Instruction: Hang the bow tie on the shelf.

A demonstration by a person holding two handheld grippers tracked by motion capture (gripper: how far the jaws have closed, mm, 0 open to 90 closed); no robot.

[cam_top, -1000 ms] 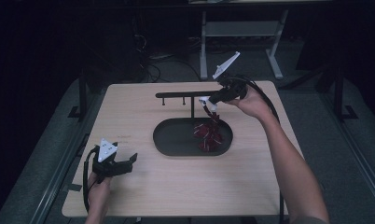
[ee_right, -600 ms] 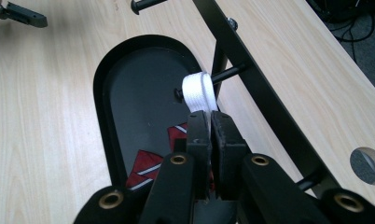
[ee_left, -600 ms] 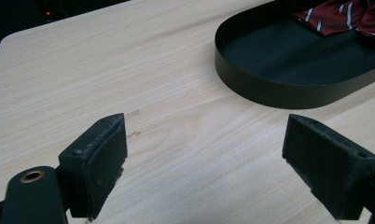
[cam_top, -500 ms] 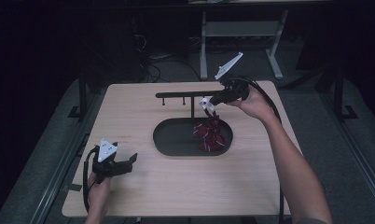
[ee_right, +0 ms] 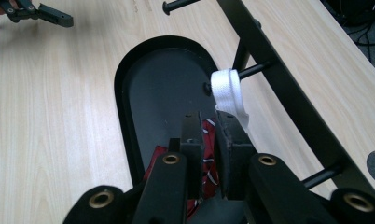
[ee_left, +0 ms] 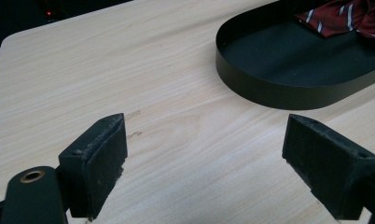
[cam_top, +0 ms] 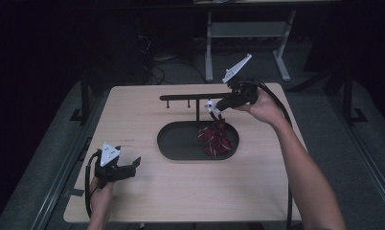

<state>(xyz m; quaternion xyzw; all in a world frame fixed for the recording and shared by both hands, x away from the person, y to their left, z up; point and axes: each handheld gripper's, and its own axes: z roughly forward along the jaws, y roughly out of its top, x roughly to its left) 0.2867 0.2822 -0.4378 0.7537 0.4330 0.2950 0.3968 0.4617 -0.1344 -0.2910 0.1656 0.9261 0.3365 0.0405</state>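
Observation:
A dark red striped tie point(cam_top: 214, 139) lies bunched in the black oval tray point(cam_top: 178, 143), with its upper end rising toward the rack. A white band point(ee_right: 227, 91) at that end is looped over a peg of the black rack point(ee_right: 279, 74). My right gripper point(ee_right: 208, 116) hovers just below that peg, above the tie point(ee_right: 205, 128). Its jaws have just been opening; a narrow gap shows between the pads with nothing pinched in it. My left gripper point(ee_left: 205, 123) rests wide open near the table's front left, holding nothing.
The rack point(cam_top: 190, 97) stands across the back of the wooden table point(cam_top: 133, 120), behind the tray, with further bare pegs to the left. The tray wall point(ee_left: 269, 88) lies ahead of the left gripper point(cam_top: 133, 165). A desk frame and cables stand beyond the table.
The right hand has barely shifted beside the peg, and the tie hangs into the tray much as before. The left gripper has stayed where it was.

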